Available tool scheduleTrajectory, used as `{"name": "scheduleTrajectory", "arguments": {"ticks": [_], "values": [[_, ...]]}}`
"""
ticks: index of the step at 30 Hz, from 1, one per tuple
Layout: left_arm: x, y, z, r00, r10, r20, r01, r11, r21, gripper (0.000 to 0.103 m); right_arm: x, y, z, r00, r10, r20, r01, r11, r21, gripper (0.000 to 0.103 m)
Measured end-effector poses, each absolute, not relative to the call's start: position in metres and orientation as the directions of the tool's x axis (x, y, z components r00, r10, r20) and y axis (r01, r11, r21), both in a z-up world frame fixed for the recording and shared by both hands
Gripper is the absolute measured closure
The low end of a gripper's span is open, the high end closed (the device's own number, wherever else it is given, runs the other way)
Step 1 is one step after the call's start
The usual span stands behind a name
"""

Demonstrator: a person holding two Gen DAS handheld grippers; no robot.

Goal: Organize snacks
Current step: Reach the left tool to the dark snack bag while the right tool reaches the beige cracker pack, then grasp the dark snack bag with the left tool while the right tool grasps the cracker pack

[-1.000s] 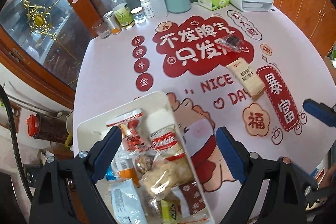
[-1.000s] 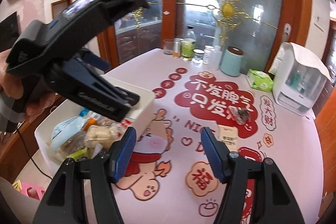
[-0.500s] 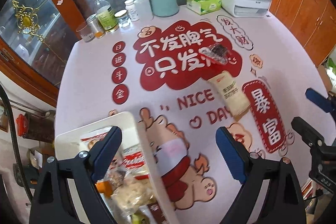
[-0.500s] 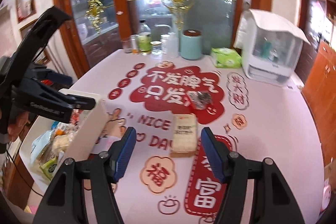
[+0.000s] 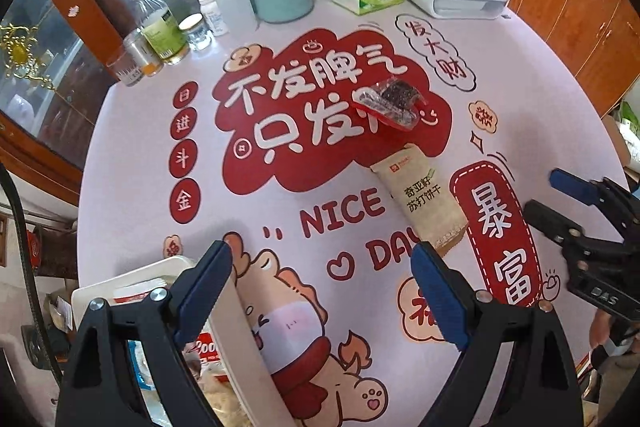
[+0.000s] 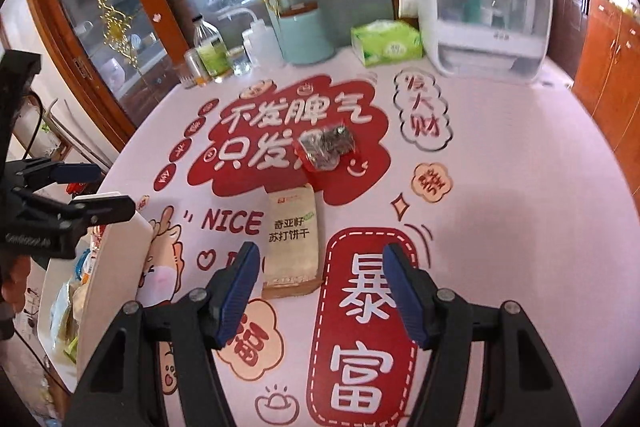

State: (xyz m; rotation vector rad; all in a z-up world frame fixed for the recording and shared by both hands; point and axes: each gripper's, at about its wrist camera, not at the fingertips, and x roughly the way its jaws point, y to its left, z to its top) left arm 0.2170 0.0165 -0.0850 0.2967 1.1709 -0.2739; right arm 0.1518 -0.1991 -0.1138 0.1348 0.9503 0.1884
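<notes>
A: Where's the cracker packet [image 6: 294,239]?
B: Flat on the desk [image 6: 520,195], just beyond the right gripper [image 6: 320,291], jaws wide and empty.
A: The left gripper [image 5: 320,307]?
B: Wide and empty too, beside the white bin [image 5: 240,339]. Past the packet lies the clear red-edged snack [image 5: 394,101].

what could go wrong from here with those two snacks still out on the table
1. The cracker pack lies just ahead of the right gripper, nearer its left-hand finger; closing off-centre might pinch only an edge, so it could slip.
2. The clear red-edged packet sits right behind the pack's far end and could get nudged.
3. The white bin looks heaped with snacks, so more may spill over its wall.
</notes>
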Motion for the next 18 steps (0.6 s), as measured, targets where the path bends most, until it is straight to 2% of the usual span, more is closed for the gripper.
{"name": "scheduleTrajectory", "arguments": {"ticks": [8,18], "values": [[0.226,0.027,-0.112,0.323,-0.01,-0.946,0.333,0.937,0.103,0.013,0.19,-0.166,-0.163,0.475,0.222,-0.851,-0.135,0.974,0.179,0.038],[0.24,0.047,-0.127,0.289,0.041,-0.956,0.285,0.95,0.127,0.013,0.221,-0.116,-0.212,0.402,0.098,-0.91,-0.207,0.978,0.014,0.038]]}}
